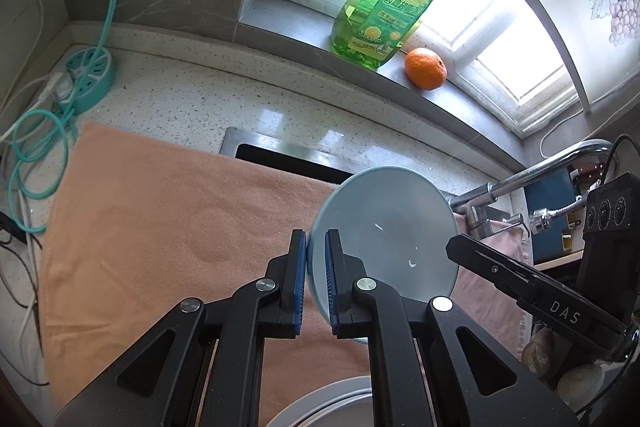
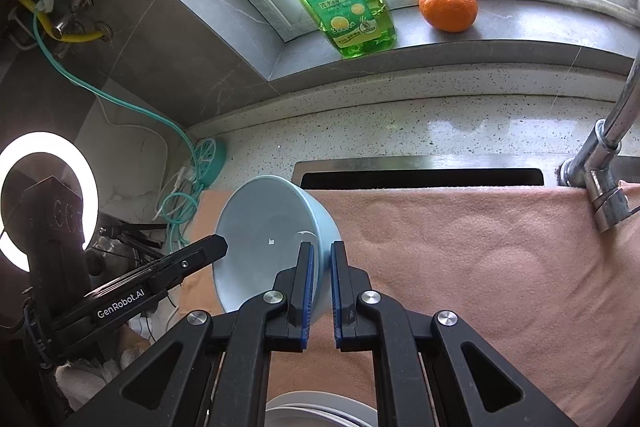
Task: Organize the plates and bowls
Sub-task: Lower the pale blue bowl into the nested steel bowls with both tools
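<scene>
One blue bowl, one orange, one green bottle, two hand-held grippers

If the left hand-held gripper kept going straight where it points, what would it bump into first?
The left hand-held gripper already pinches the light blue bowl. Straight ahead past the rim it would probably meet the peach towel; depth is unclear.

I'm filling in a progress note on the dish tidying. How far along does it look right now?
Done: nothing looks finished from these views. In hand: the left gripper and right gripper both clamp the rim of the light blue bowl, held tilted above the peach towel. Left: the bowl still needs setting down, perhaps by the white dish below, only partly visible.
</scene>
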The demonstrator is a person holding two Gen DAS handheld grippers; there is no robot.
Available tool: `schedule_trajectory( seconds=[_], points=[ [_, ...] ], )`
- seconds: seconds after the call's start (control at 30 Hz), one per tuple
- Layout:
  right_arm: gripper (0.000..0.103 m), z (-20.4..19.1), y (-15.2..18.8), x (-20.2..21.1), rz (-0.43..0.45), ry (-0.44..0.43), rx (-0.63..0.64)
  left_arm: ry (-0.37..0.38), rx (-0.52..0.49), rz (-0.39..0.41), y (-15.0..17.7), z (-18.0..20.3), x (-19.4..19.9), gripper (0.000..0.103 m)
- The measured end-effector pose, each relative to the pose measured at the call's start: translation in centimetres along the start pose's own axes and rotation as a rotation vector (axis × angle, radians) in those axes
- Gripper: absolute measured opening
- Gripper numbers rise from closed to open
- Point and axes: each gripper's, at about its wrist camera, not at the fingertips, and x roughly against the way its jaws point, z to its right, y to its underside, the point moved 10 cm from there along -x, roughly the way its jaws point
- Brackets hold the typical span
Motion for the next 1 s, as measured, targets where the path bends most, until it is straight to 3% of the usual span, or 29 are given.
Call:
schedule_trajectory(
  seconds=[1.0],
  points=[
    [0.008, -10.3, 9.5, 1.5, -0.045, -0.073, 0.109, 0.013, 0.087, 0.111, 7.3, -6.4, 10.4, 0.008]
  ],
)
